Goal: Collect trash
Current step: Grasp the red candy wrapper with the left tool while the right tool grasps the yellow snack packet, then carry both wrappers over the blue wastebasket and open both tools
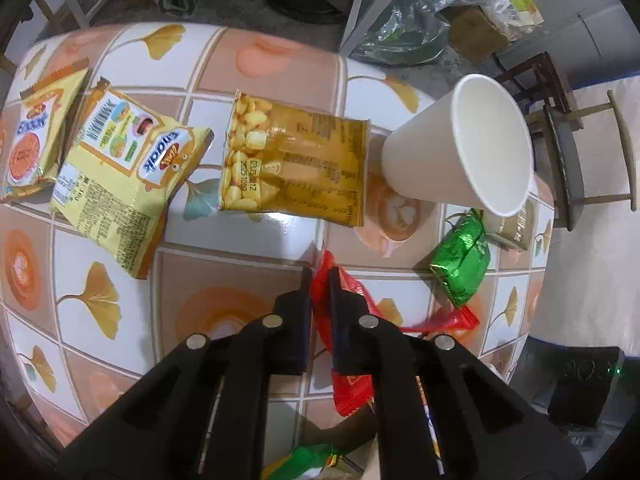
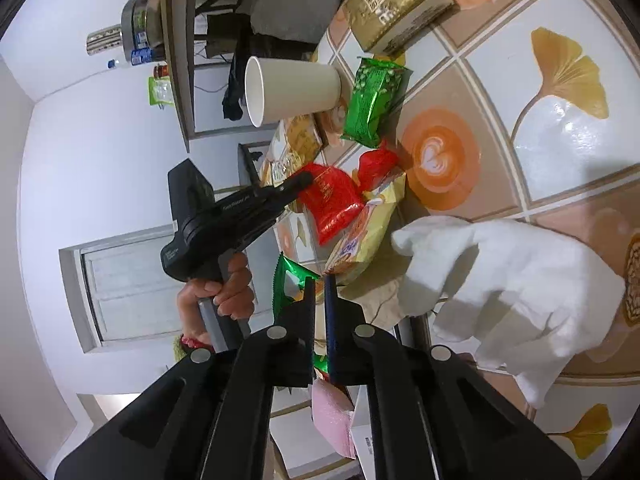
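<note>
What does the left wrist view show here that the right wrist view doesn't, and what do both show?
Only the left wrist view: the peanut packet lying flat and two yellow snack bags overlapping at the table's far left.

Only the right wrist view: the white tissue, a hand holding the left gripper's handle, and the right gripper shut beside a green wrapper edge.

Both: the upright paper cup, the green packet, and the left gripper shut on the red wrapper.
</note>
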Demonstrator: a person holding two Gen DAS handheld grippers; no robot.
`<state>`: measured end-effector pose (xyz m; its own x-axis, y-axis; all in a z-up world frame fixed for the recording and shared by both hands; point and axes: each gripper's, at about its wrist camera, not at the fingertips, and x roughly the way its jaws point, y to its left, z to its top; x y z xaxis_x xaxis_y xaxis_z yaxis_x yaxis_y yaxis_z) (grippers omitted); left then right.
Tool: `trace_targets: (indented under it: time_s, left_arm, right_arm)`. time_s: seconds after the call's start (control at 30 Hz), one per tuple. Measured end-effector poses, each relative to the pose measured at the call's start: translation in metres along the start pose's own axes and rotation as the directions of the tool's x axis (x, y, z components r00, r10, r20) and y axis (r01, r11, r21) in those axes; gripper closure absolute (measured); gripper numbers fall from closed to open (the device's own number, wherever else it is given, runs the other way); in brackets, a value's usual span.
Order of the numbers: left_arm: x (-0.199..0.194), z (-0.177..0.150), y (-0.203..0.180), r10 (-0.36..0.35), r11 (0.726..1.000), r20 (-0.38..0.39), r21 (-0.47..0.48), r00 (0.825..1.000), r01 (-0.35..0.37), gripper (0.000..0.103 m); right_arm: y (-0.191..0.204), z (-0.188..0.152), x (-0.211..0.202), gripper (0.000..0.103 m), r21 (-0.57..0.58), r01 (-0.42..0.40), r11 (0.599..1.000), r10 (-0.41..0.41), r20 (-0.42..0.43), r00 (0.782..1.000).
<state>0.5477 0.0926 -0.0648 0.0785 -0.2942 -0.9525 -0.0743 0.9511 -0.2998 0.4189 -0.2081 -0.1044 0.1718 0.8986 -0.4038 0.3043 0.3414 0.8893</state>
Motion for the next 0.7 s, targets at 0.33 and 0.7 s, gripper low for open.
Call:
trace_targets:
  time_s: [0.33,0.7]
  left_arm:
    - [-0.044,-0.010,-0.007,-0.055,0.998,0.091,0.022,0.994,0.054,0.099]
    - [-0.039,-0.016,-0.006,-0.059,0.998,0.082,0.025,0.995,0.057,0.099]
  right_arm:
    - [0.012,-0.009,-0.014,0.100,-0.040,-0.022,0.999,0.023,0.032,0.999]
    - [0.004,-0.003,-0.008,0.051,0.079,0.063,0.995,-0.063,-0.002,0.998]
